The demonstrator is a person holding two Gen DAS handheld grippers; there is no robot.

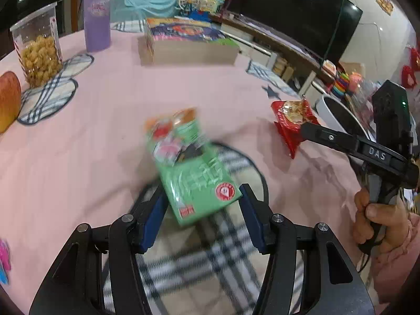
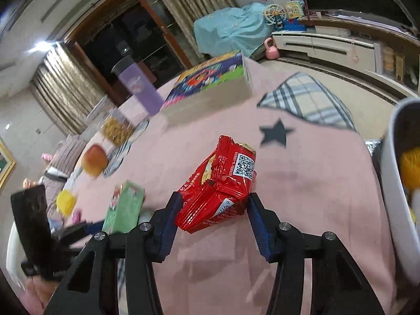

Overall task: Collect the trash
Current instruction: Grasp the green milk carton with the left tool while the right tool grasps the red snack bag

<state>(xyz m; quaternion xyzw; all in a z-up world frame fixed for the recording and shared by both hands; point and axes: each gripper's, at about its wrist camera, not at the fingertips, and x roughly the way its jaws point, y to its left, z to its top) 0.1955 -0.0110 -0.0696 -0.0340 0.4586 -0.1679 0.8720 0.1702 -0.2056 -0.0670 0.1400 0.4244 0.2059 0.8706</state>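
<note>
Jaws, both grippers: left gripper (image 1: 200,197) clamped on a green carton (image 1: 195,181), blue pads against its two sides; right gripper (image 2: 214,204) clamped on a red snack wrapper (image 2: 219,186), pads pressed to its crumpled lower end. Green carton: blurred, tilted, torn printed top leaning away to the far left, held over a plaid mat (image 1: 231,236) on the pink tablecloth (image 1: 92,144). Red snack wrapper: torn open at its far end, QR label facing up, held above the cloth near a dark star patch (image 2: 275,132). White bin (image 2: 396,183): at the right edge, beside the table, yellow item visible inside. Far side of table: colourful boxed book (image 1: 183,39), purple tumbler (image 1: 97,15), clear jar of popcorn-like snack (image 1: 39,47) standing on a second plaid mat. Apple (image 1: 8,99): far left, touching that mat's edge. Right hand (image 1: 378,215): seen from the left wrist view, gripping its handle at the right.
</note>
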